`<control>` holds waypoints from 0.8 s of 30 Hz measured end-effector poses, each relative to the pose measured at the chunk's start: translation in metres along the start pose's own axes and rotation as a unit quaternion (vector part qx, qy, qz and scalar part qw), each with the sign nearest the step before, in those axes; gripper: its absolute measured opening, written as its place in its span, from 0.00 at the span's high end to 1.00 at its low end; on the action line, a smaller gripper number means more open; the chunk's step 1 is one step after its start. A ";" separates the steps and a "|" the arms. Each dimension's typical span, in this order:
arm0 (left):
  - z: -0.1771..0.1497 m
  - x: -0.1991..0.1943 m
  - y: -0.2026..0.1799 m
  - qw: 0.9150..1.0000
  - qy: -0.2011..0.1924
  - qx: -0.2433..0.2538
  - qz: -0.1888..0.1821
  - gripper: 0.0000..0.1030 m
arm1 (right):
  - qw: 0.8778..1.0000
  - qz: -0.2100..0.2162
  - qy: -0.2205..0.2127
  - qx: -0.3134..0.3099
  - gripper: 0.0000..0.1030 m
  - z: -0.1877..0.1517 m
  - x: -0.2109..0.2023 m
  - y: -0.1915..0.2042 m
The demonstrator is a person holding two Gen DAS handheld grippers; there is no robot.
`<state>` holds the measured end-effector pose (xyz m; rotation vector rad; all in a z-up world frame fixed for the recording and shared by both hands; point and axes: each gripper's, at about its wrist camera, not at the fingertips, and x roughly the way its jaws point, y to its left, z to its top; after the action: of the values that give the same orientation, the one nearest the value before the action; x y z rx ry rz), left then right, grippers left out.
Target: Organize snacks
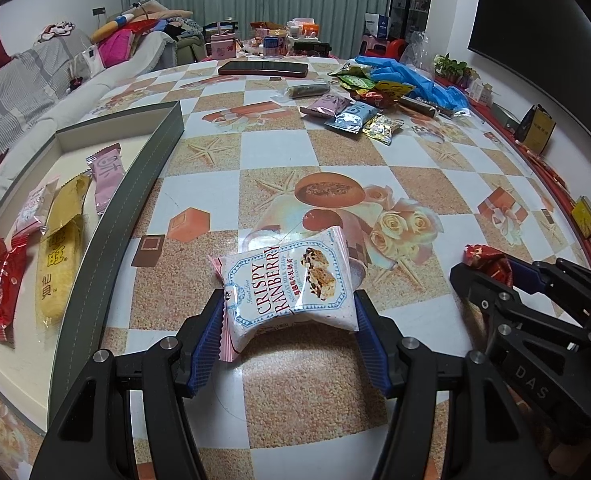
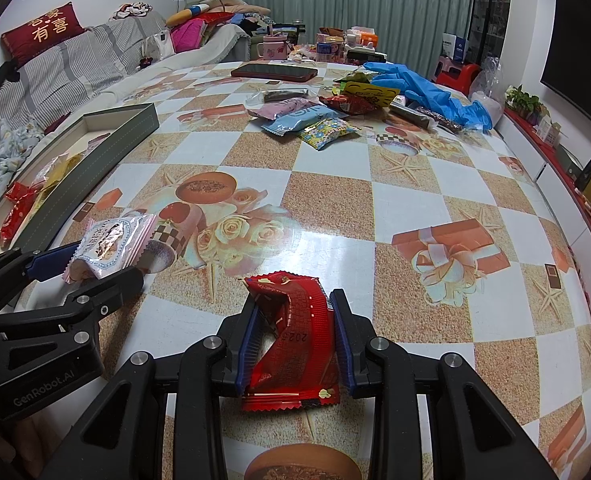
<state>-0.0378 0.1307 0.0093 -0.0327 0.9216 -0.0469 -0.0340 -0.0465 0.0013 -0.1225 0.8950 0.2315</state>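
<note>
A: What has each hand got?

B: The left gripper [image 1: 289,322] has its jaws clamped on the pink-and-white cranberry crisp packet [image 1: 291,280], pinched across its width so the printed face stays up. The right gripper [image 2: 293,340] is clenched on a red snack packet [image 2: 295,332], which crumples and stands up between the pads.

A: Are they lifted off the counter [image 1: 375,168]?

B: It looks so; both packets seem carried rather than resting, though I can't be sure of the gap beneath them.

A: Where should they go?

B: My guess is the shallow grey box [image 1: 143,184], well to the left of the left jaws. It already holds a row of packets: a long yellow one [image 1: 61,248], a red one [image 1: 5,296], pink ones [image 1: 107,176]. Laid side by side, they suggest sorting.

A: And the rest?

B: A loose pile of snacks [image 2: 307,120] lies far ahead of both jaws, beside blue gloves [image 2: 427,88] and a phone [image 2: 273,71]. Much is still unsorted, I'd judge.
</note>
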 end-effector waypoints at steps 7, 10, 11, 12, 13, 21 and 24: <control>0.000 0.002 -0.004 1.000 0.002 0.005 0.007 0.37 | 1.000 0.001 0.000 0.001 0.67 0.000 0.000 0.000; 0.000 0.002 -0.004 1.000 0.002 0.004 0.006 0.37 | 1.000 0.001 0.000 0.000 0.67 0.000 0.000 0.000; 0.000 0.002 -0.004 1.000 0.001 0.004 0.006 0.37 | 1.000 0.001 0.000 0.001 0.67 0.000 0.000 0.000; 0.000 0.002 -0.003 1.000 0.002 0.005 0.006 0.37 | 1.000 0.001 0.000 0.000 0.67 0.000 0.000 0.000; 0.000 0.002 -0.003 1.000 0.002 0.005 0.006 0.37 | 1.000 0.000 0.000 0.000 0.67 0.000 0.000 0.000; 0.002 -0.008 -0.005 1.000 -0.002 0.013 0.009 0.41 | 1.000 -0.005 0.006 -0.004 0.67 0.001 0.000 0.001; 0.008 -0.028 0.004 1.000 -0.019 0.016 0.009 0.41 | 1.000 0.011 0.019 0.007 0.67 0.003 -0.002 0.005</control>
<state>-0.0481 0.1365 0.0363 0.0054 0.8826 -0.0440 -0.0339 -0.0414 0.0051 -0.1037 0.9355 0.2443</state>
